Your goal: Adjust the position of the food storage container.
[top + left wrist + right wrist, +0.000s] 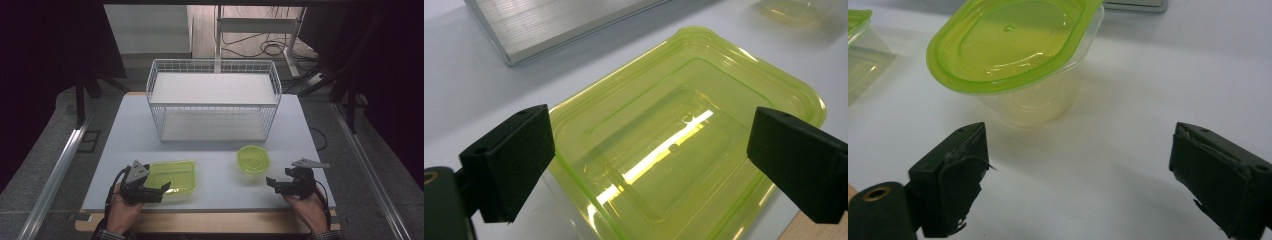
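A rectangular yellow-green lidded container [172, 176] [684, 145] lies on the white table near its front left. My left gripper [159, 190] [649, 165] hovers over its near edge, jaws wide apart and touching nothing. A round tub with a yellow-green lid [253, 159] [1013, 50] stands to the right of it. My right gripper [272, 184] [1078, 175] sits on the near right side of the tub, open and empty, with bare table between its jaws.
A white wire basket rack [214, 100] with a shelf stands at the back middle of the table [220, 192]. The table's wooden front edge [210, 222] runs just in front of both hands. Cables and a stand lie on the floor beyond.
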### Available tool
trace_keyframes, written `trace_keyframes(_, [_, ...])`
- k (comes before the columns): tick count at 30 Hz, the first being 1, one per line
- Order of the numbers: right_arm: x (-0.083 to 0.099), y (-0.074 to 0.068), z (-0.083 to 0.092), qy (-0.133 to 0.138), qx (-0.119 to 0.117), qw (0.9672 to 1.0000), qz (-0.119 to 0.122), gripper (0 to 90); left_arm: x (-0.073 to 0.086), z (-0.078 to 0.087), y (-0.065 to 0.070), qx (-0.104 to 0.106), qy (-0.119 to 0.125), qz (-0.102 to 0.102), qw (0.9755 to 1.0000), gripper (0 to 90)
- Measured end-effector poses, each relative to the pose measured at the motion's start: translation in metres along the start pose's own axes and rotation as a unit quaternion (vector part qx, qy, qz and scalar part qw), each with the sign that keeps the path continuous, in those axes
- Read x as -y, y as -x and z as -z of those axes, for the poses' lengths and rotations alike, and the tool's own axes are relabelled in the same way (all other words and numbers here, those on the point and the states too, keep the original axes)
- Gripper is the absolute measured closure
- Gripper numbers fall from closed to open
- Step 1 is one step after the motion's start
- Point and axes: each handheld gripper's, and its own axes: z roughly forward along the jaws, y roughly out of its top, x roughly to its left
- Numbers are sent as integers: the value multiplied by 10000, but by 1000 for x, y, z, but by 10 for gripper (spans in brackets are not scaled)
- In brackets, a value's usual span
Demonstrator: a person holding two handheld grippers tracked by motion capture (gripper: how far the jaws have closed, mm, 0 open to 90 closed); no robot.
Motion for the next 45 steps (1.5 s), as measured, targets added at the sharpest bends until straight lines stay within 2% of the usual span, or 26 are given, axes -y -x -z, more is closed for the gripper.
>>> trace_keyframes(14, [-3, -3, 4, 90, -33, 9997, 205, 310, 1, 3, -2, -155, 213, 28, 9996, 35])
trace_keyframes(16, [-4, -4, 6, 117, -47, 9996, 239, 362, 1, 4, -2, -140, 267, 10, 9995, 34])
trace_keyframes(17, [-4, -4, 6, 117, -47, 9996, 239, 362, 2, 3, -2, -146, 285, -8, 9995, 34])
trace_keyframes(18, [-5, -4, 8, 119, -50, 9996, 267, 415, 2, 3, -2, -158, 286, -43, 9995, 35])
trace_keyframes(21, [-6, -4, 10, 135, -46, 9993, 340, 453, 3, 3, 0, -215, 261, -179, 9993, 38])
trace_keyframes(22, [-8, -5, 11, 128, -59, 9991, 389, 501, 3, 3, 0, -227, 265, -216, 9992, 41])
trace_keyframes(27, [-12, -6, 14, 98, -105, 9986, 500, 579, 4, 3, 0, -284, 260, -274, 9989, 48])
trace_keyframes(29, [-15, -9, 15, 62, -88, 9977, 669, 649, 5, 3, 0, -312, 270, -300, 9987, 53])
trace_keyframes(30, [-15, -9, 15, 62, -88, 9977, 669, 649, 5, 3, 0, -305, 276, -318, 9986, 53])
trace_keyframes(34, [-21, -14, 19, 126, -123, 9965, 815, 746, 5, 3, 0, -273, 345, -427, 9981, 63])
trace_keyframes(37, [-30, -19, 19, 153, -268, 9953, 915, 834, 5, 3, -2, -254, 355, -403, 9982, 71])
trace_keyframes(39, [-32, -21, 18, 135, -297, 9954, 900, 848, 4, 4, -2, -274, 367, -361, 9983, 71])
trace_keyframes(40, [-36, -24, 15, 106, -389, 9948, 936, 869, 3, 5, -3, -278, 375, -304, 9984, 73])
trace_keyframes(45, [-45, -34, 6, 83, -473, 9933, 1048, 889, 2, 5, -3, -321, 358, -282, 9984, 70])
